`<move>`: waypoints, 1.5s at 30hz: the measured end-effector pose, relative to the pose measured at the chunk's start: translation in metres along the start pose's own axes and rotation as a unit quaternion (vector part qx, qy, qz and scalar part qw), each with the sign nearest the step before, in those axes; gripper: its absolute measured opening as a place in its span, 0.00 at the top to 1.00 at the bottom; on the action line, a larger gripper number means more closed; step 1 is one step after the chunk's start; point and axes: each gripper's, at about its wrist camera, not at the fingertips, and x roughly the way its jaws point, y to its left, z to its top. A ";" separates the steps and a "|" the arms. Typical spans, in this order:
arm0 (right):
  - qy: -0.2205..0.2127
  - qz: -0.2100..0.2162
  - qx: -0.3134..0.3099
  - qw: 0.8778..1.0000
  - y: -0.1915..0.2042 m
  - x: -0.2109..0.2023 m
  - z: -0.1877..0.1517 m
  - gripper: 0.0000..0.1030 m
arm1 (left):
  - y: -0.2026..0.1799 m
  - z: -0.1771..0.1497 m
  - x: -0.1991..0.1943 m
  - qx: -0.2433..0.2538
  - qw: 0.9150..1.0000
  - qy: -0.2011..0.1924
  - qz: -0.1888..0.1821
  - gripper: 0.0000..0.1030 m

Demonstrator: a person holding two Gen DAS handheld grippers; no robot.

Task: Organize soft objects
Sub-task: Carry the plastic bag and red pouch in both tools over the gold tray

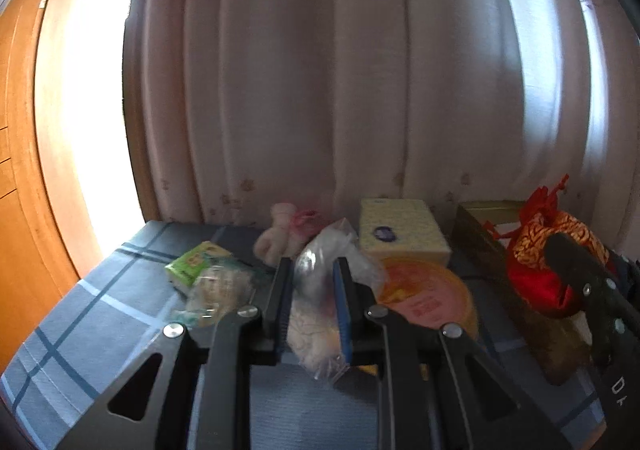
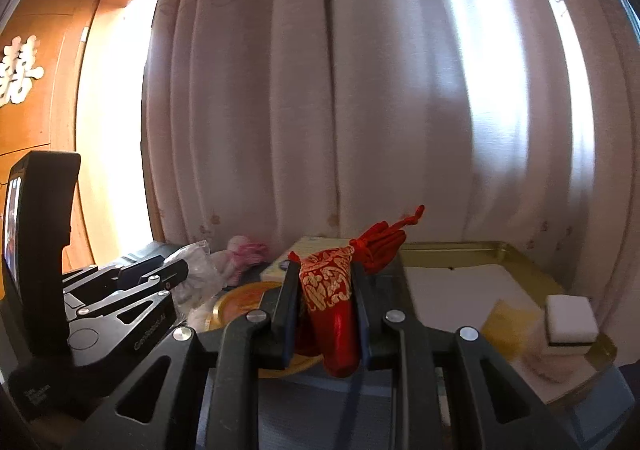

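Both grippers level; pouch (image 2: 332, 302) clamped

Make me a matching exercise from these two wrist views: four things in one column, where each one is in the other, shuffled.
1. clear plastic bag
2. red brocade pouch
3. white sponge block
4. pink plush toy

A. lying in the gold tray
B. clamped in the right gripper
C. on the cloth near the curtain
D. clamped in the left gripper

Pairs: 1-D, 2-B, 3-A, 4-C
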 end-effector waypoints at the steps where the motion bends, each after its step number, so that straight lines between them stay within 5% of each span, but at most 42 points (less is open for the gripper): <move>1: -0.001 -0.003 0.000 1.000 -0.003 0.000 -0.001 0.75 | -0.003 0.000 0.001 0.002 1.000 0.001 -0.004 0.82; 11: -0.008 -0.040 0.011 0.999 -0.047 -0.010 -0.006 0.75 | -0.042 0.001 -0.001 0.028 0.999 -0.006 -0.027 0.82; 30: -0.010 -0.125 0.006 0.992 -0.130 -0.018 -0.009 0.75 | -0.116 0.002 -0.001 0.051 0.989 -0.026 -0.137 0.82; 45: 0.012 -0.151 -0.008 0.988 -0.170 0.004 -0.005 0.75 | -0.173 0.015 0.025 0.065 0.984 -0.007 -0.164 0.82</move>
